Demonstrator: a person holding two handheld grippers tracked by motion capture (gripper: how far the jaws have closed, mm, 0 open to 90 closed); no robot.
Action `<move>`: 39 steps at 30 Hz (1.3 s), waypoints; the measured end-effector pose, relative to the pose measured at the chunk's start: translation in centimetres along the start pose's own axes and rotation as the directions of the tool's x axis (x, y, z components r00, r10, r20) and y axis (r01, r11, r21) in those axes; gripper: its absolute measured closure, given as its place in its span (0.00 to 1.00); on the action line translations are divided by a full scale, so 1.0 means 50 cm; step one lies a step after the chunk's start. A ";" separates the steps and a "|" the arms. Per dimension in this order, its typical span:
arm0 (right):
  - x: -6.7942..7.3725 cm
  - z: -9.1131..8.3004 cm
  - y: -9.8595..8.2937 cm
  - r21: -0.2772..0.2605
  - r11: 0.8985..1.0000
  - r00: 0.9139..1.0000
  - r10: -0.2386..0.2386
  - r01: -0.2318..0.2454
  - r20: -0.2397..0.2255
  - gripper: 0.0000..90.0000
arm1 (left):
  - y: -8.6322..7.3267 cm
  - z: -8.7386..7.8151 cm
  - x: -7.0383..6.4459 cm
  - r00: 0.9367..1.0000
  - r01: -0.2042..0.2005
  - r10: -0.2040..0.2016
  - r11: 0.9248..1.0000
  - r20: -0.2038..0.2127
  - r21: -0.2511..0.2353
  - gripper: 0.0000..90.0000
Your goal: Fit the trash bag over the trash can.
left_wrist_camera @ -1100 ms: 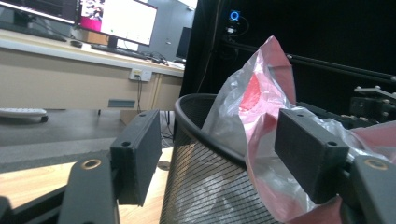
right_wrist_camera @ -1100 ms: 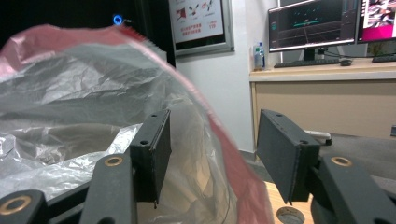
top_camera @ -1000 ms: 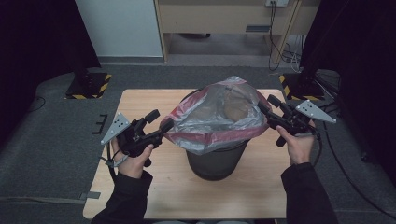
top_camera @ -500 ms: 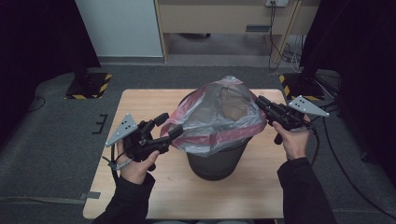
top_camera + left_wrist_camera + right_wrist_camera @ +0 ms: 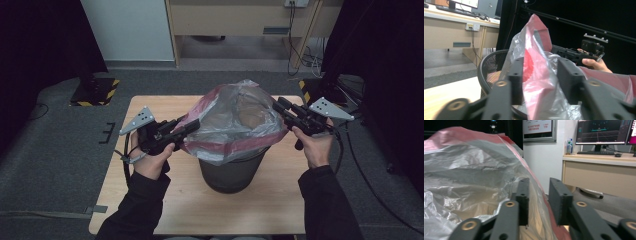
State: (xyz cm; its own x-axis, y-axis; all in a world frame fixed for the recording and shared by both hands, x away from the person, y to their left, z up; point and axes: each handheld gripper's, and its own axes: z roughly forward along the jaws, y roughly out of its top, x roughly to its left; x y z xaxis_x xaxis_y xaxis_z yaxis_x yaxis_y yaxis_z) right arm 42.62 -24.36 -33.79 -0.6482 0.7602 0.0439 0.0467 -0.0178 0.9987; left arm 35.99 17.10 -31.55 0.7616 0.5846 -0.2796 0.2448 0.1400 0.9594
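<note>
**Bag mouth now stretched over the bin; both sides held**

Compared with a second ago, I have the left gripper (image 5: 192, 126) closer to centre frame and a little higher, and the right gripper (image 5: 278, 106) drawn in toward the bag too. The translucent plastic bag with the red rim (image 5: 235, 122) sits centre frame, ballooned above the dark mesh waste bin (image 5: 231, 172) on the light wooden surface (image 5: 150, 200).

Left gripper view: film bunched between the jaws, which stand apart with plastic filling the gap; grip looks loose. Right gripper view: red rim runs between the jaws, also not fully closed.

Judgement: the rim is spread but not yet pulled down around the bin's lip. Next I lower both edges evenly; a slip seems likely at either side.
</note>
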 end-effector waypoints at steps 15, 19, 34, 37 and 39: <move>-0.030 0.052 0.007 0.063 0.998 1.000 0.021 -0.021 -0.011 1.00 | 0.016 0.018 0.065 0.976 -0.041 0.045 0.999 -0.215 0.024 0.97; -0.037 0.073 -0.007 0.106 0.993 0.999 0.049 -0.049 0.004 1.00 | -0.002 0.036 0.100 0.964 0.008 0.008 0.998 -0.267 0.061 0.97; -0.032 0.114 -0.065 0.251 0.964 0.995 0.096 -0.092 -0.005 1.00 | -0.059 0.061 0.143 0.959 0.135 -0.098 0.983 -0.267 0.125 0.99; -0.030 0.116 -0.068 0.269 0.959 0.995 0.097 -0.091 -0.009 1.00 | -0.065 0.057 0.144 0.961 0.137 -0.103 0.984 -0.255 0.118 0.99; -0.032 0.111 -0.063 0.251 0.964 0.996 0.091 -0.086 -0.009 0.95 | -0.064 0.053 0.143 0.965 0.105 -0.076 0.989 -0.251 0.102 0.98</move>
State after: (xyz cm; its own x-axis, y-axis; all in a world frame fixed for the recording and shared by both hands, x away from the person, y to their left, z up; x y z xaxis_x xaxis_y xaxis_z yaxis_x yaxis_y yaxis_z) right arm 47.72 -21.92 -37.13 -0.6484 0.7493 0.1346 0.2911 0.0806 0.9533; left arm 42.25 18.73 -36.73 0.5659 0.7538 -0.3339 0.3828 0.1184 0.9162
